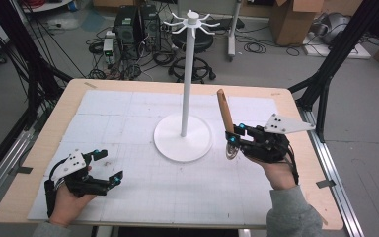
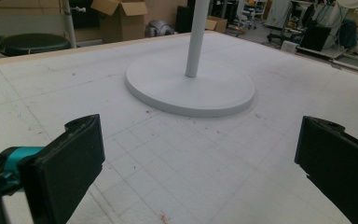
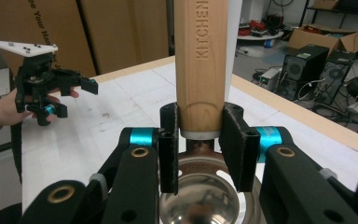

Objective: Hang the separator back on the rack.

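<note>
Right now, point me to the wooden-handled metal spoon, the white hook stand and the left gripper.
wooden-handled metal spoon [image 3: 200,56], right gripper view, on the wooden handle above the jaws.
white hook stand [image 1: 187,84], high view, on the upright pole.
left gripper [image 1: 109,166], high view, midway between its open fingertips.

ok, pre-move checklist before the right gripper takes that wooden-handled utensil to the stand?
1. Grip: right gripper jaws clamp the wooden handle at its lower end: ok.
2. Utensil attitude: handle up, metal bowl down, slightly tilted: ok.
3. Stand upright, hooks bare: ok.
4. Left gripper open, holding nothing, away from the base: ok.
5. Hanging hole in the handle tip: cannot tell.
6. Path from utensil to pole free of other things: ok.
</note>
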A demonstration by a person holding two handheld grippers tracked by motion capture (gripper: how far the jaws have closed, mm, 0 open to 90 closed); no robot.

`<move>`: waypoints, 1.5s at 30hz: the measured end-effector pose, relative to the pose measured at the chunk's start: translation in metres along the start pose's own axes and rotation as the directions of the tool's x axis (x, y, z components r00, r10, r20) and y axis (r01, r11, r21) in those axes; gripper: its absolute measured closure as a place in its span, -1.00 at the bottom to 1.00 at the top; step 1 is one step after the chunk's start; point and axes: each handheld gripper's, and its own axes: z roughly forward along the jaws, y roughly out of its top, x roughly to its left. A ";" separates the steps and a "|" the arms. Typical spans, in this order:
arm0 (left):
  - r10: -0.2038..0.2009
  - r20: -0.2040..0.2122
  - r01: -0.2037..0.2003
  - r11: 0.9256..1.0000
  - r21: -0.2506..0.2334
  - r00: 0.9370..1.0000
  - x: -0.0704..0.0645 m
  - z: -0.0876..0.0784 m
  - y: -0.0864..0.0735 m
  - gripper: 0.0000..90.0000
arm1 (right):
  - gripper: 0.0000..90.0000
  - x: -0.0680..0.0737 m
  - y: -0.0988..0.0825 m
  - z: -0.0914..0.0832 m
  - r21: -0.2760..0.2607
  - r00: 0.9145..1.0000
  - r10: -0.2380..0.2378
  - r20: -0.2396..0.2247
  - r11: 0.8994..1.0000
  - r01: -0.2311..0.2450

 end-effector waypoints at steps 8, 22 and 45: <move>0.000 0.002 0.000 1.000 -0.002 1.000 0.000 0.000 0.000 -0.96 | 0.55 -0.005 0.007 0.002 -0.020 1.000 0.006 0.021 1.000 -0.006; 0.005 0.030 -0.004 1.000 -0.007 1.000 -0.001 -0.003 0.001 -0.96 | 0.55 -0.006 0.028 0.008 -0.048 0.999 -0.013 0.040 0.999 0.015; -0.002 -0.001 0.002 1.000 0.003 1.000 0.001 -0.010 -0.003 -0.96 | 0.55 -0.014 0.046 0.018 -0.057 0.997 -0.003 0.080 0.998 0.007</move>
